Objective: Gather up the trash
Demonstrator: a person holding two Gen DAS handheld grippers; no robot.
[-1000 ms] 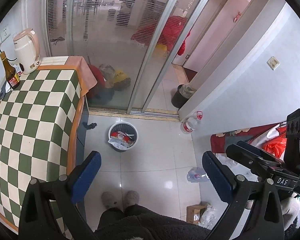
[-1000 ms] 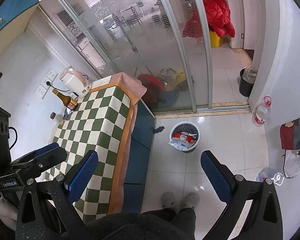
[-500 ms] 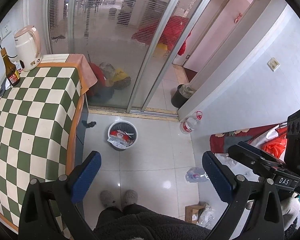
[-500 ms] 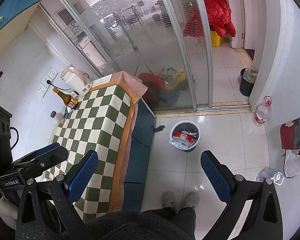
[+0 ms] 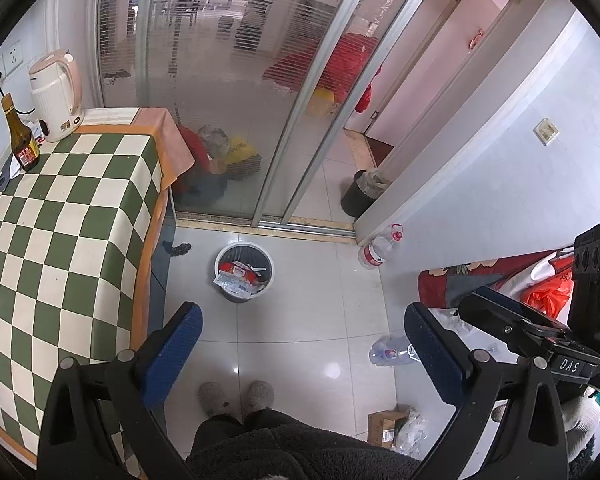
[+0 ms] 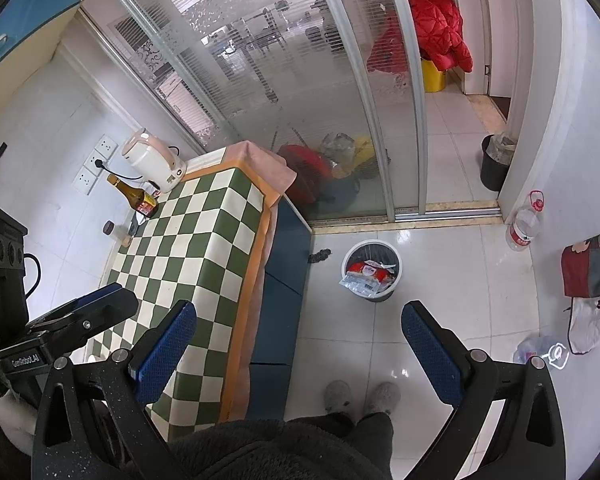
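Both views have drifted slightly, little else changed. Left gripper [image 5: 300, 350] and right gripper [image 6: 298, 346] hang with jaws released, empty. An empty plastic bottle [image 5: 390, 354] lies on its side on the floor — nearer the right gripper — well apart from the bin [image 5: 244, 266].

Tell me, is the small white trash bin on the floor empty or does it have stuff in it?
Not empty. The white trash bin holds a red packet and a clear wrapper drooping over its rim.
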